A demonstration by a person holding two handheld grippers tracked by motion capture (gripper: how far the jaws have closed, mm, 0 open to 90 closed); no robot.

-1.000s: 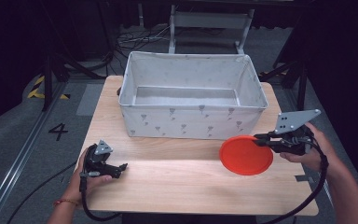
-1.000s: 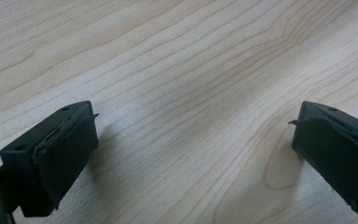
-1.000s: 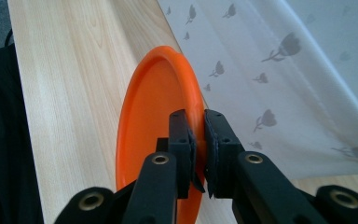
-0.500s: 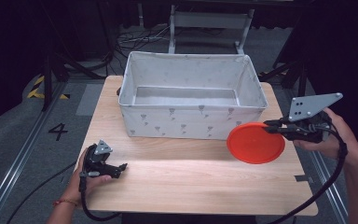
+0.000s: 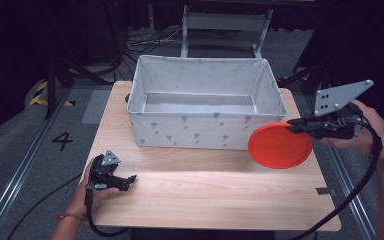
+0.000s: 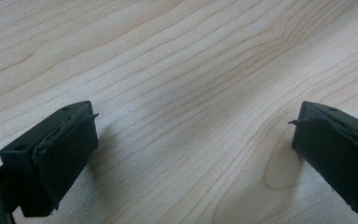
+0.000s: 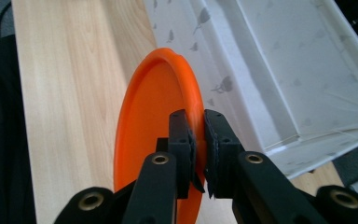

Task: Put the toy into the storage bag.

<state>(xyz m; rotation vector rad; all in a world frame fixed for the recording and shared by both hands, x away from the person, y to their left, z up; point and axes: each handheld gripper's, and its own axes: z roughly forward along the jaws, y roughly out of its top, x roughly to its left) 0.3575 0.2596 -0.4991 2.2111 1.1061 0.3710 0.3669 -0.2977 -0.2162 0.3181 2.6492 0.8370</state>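
One orange plate (image 5: 280,145) hangs in the air at the right of the desk (image 5: 205,195), just in front of the near right corner of the white fabric bin (image 5: 206,107). It looks light, stiff and smooth, probably plastic, so the thin raised rim is the sensible place to pinch; a flat face would likely slip. The right claw (image 7: 198,140) is clenched on that rim, pads on either face. The left claw (image 6: 191,154) rests low over bare wood, jaws spread wide, grasping nothing.
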